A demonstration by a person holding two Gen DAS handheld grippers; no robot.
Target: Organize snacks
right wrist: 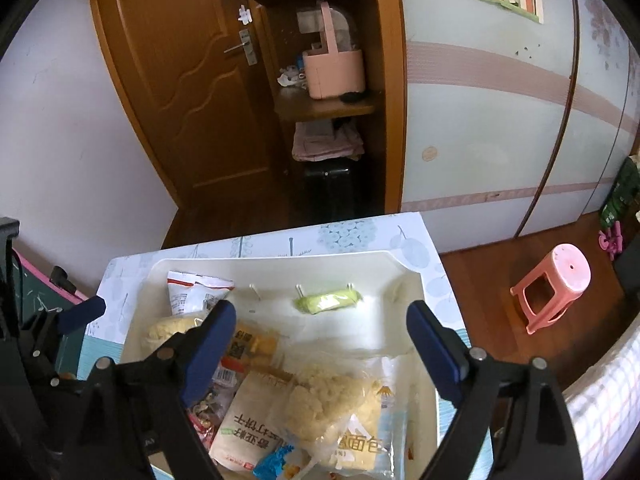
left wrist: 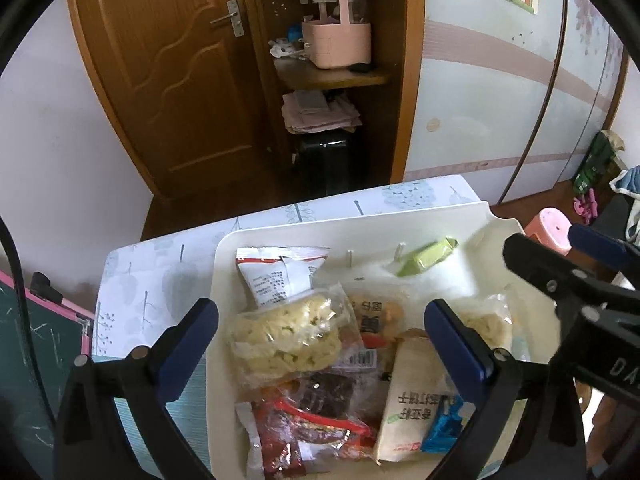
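A white tray [left wrist: 224,264] on a small patterned table holds a heap of snack packets. A clear bag of yellow noodle snack [left wrist: 284,332] lies between my left gripper's open fingers. My left gripper [left wrist: 320,340] is open and empty above the heap. A small green packet [left wrist: 428,260] lies alone at the tray's far side; it also shows in the right wrist view [right wrist: 328,300]. My right gripper [right wrist: 322,344] is open and empty above a second clear bag of yellow snack [right wrist: 332,404] and a beige cracker packet [right wrist: 252,420]. A red-topped white packet [right wrist: 192,292] lies at the far left.
The table [right wrist: 360,232] stands in front of a brown door [left wrist: 168,80] and a shelf niche with a pink basket [left wrist: 336,44]. A pink stool [right wrist: 556,288] stands on the wooden floor at the right. A green chalkboard [left wrist: 24,360] leans at the left.
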